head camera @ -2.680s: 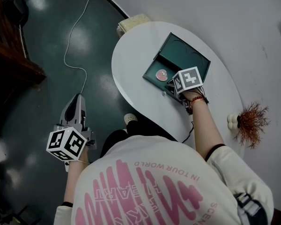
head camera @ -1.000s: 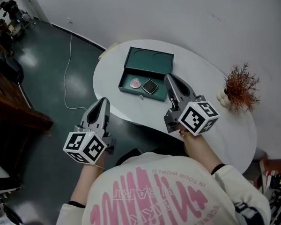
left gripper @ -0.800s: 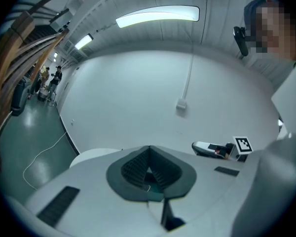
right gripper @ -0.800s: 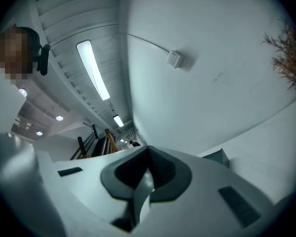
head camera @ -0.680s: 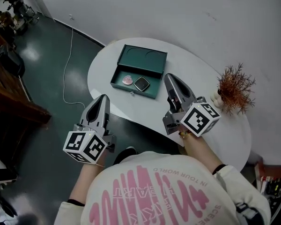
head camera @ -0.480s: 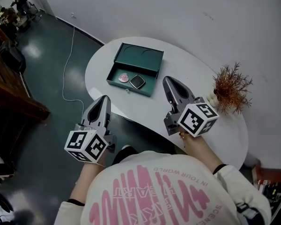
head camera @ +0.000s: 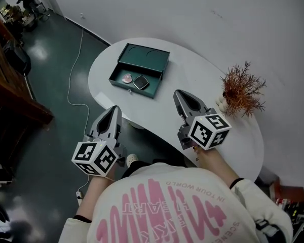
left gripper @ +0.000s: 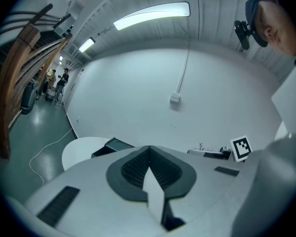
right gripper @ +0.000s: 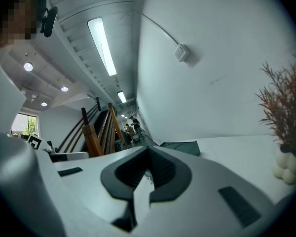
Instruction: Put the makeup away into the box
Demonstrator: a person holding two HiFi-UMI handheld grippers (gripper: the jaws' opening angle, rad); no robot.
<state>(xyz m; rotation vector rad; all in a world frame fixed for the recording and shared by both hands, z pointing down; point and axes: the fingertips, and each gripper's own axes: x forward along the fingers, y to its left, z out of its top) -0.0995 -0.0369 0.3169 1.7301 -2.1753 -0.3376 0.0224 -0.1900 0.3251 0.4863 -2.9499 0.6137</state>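
The open green box [head camera: 151, 61] lies on the far left part of the white table [head camera: 162, 113]. Inside its tray sit a pink round compact [head camera: 126, 78] and a black square compact [head camera: 140, 82]. My right gripper [head camera: 179, 93] hovers over the table's near side, well short of the box, its jaws shut and empty. Out past the table edge, over the dark floor, my left gripper [head camera: 114, 109] is also shut with nothing in it. In the left gripper view the box [left gripper: 114, 145] shows beyond the shut jaws [left gripper: 149, 147]. The right gripper view shows its lid [right gripper: 181, 146] past that gripper [right gripper: 148, 150].
A reddish dried plant [head camera: 241, 91] in a white knobbly pot [head camera: 222, 104] stands at the table's right side. A white cable [head camera: 76, 59] trails over the dark floor. Wooden stair rails [left gripper: 19, 68] rise at the left. People stand far down the hall.
The right gripper has come away from the box, where the black compact now lies beside the pink one. Both grippers have drawn back from the table; the box looks farther off.
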